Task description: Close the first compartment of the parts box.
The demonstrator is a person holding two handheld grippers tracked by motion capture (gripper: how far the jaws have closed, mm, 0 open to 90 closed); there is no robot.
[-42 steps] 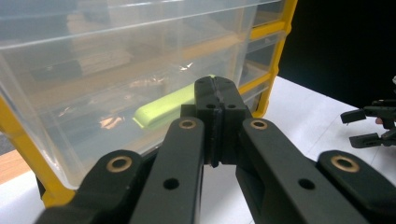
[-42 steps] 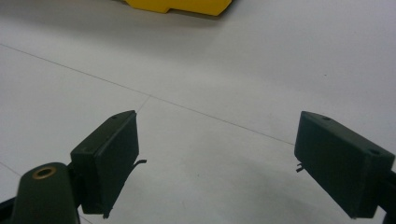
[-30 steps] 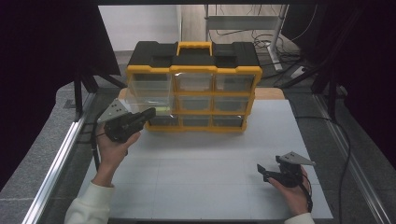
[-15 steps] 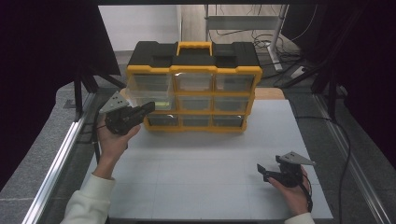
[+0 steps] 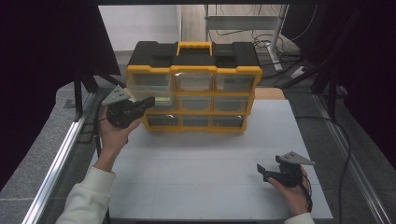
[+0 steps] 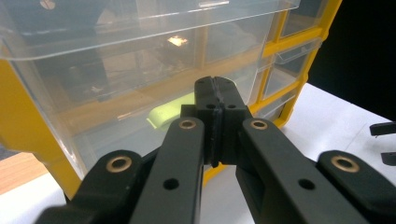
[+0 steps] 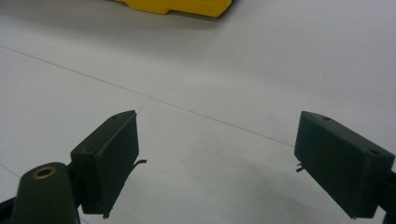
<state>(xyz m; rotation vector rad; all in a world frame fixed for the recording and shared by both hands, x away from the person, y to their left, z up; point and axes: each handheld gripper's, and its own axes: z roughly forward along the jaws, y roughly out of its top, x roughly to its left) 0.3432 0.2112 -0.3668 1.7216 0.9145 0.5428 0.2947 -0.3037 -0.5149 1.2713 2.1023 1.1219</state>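
A: High view first: the left gripper is raised at the left end of the yellow organizer, its tips just at the middle-left drawer. The organizer stands at the far edge of the white table, upright, black lid and yellow handle on top. The right gripper rests low near the front right, well apart from it.

B: And the jaws?

A: Left gripper view: the jaws are pressed flat together with nothing between them, pointed at the clear drawer front. A pale green item lies inside that drawer.

B: So how would that drawer handle?

A: My guess is light, thin, stiff plastic, smooth and a bit slippery. It could crack if pinched hard. Clenched tips could only push it; to draw it out the jaws would have to part and take the lip at the front. The cabinet itself looks light enough to slide on the table if tugged.

B: Right gripper view?

A: Its jaws stand wide apart over bare table, holding nothing. The organizer's yellow base shows at the top edge.
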